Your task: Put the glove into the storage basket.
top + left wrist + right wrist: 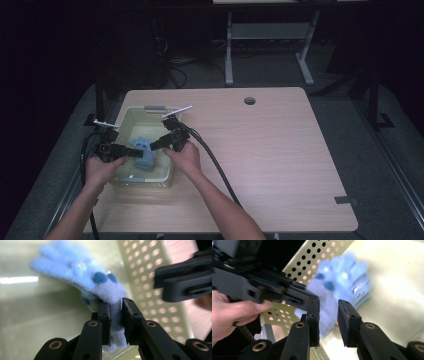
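Blue fleece marks the thing in hand: a fuzzy light-blue glove [100, 287] with darker blue dots, lying inside a pale perforated basket [131, 116] that sits near the front left corner of the wooden table [280, 150]. The left gripper [115, 315] has its jaws clamped on a fold at the glove's cuff end, the pads pressing fleece from both sides. The right gripper [328, 317] stands with its jaws apart around another edge of the glove; the fabric lies between the pads, but a gap shows on the far pad's side, so it does not seem to grip yet. The step in hand looks like taking the glove at two places, perhaps to lift it out of the basket or spread it. The next move would call for the right jaws to close on the fleece without slipping off the thin edge, then for both hands to rise together so the glove clears the basket wall. From the high view the two hands [102, 167] meet over the basket's middle and the glove reads as a blue lump; the gripper views alone give the fingers, the dots and the bite of each pair of jaws.
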A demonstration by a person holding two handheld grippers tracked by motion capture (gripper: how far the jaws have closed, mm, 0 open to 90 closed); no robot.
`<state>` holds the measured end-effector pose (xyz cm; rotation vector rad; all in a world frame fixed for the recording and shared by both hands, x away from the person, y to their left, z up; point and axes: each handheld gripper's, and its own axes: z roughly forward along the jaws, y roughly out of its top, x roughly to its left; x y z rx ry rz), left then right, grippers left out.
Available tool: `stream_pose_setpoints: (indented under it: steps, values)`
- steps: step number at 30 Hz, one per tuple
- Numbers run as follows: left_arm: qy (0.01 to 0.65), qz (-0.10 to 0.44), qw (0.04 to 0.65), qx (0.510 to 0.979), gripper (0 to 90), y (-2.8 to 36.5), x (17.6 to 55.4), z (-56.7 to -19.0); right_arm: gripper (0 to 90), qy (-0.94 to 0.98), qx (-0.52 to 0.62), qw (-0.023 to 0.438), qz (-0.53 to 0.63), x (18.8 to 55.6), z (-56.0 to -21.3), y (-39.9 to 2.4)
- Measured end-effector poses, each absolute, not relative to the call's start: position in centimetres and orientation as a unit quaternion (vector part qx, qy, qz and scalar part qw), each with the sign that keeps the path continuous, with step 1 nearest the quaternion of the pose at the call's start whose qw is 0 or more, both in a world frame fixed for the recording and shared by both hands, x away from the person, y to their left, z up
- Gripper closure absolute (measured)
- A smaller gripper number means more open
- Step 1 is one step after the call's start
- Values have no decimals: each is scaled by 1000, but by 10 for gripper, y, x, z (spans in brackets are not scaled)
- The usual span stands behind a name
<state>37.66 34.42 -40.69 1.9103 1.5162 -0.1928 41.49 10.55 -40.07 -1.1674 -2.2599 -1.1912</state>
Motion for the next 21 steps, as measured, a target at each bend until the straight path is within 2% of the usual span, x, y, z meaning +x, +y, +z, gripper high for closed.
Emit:
stream_pose_setpoints:
  steps: [8,15,18,21]
  values:
    - [598,-60,272,752,714,333,381,-412,709,-796,-402,165,-422,413,-396,103]
    - [600,-56,267,752,614,340,383,-404,703,-796,-402,160,-424,411,-394,101]
    - [600,-42,275,750,616,344,383,-396,702,-796,-400,157,-427,410,-392,99]
    - [593,-28,273,757,680,343,383,-391,701,-794,-398,158,-431,410,-391,96]
